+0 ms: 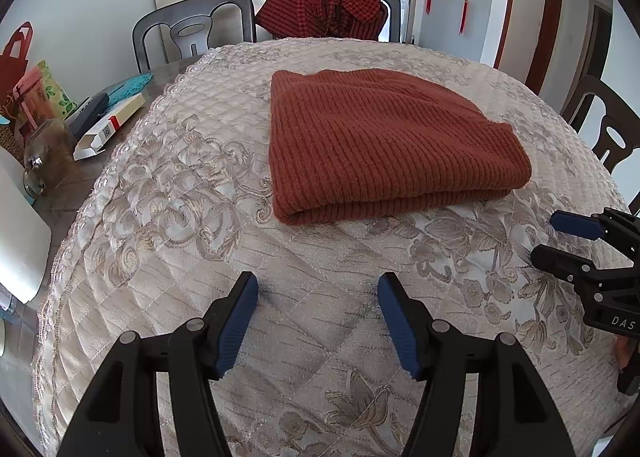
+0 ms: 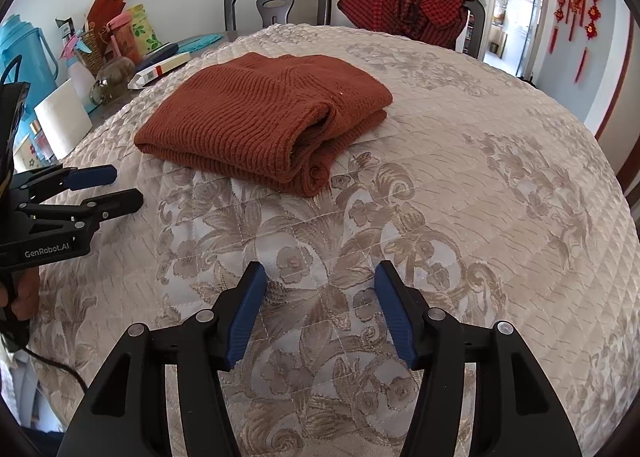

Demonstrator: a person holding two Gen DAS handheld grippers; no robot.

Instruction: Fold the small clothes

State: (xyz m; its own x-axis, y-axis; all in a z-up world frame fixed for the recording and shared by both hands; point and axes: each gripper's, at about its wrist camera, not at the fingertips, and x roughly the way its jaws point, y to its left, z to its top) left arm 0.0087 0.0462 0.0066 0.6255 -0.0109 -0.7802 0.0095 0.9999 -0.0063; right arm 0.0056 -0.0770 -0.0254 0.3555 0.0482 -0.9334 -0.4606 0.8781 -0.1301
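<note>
A rust-orange knitted sweater (image 1: 384, 145) lies folded into a thick rectangle on the quilted cream tablecloth (image 1: 304, 265); it also shows in the right wrist view (image 2: 264, 121). My left gripper (image 1: 318, 289) is open and empty, held above the cloth short of the sweater's near edge. It appears from the side in the right wrist view (image 2: 120, 187). My right gripper (image 2: 320, 277) is open and empty, to the right of the left one; it shows at the right edge of the left wrist view (image 1: 558, 237).
A red checked garment (image 1: 324, 5) hangs over a chair at the far side. Dark chairs (image 1: 192, 25) stand around the table. Boxes (image 1: 108, 129), a glass jar (image 1: 40, 161), bags and a blue jug (image 2: 24, 57) crowd the table's left end.
</note>
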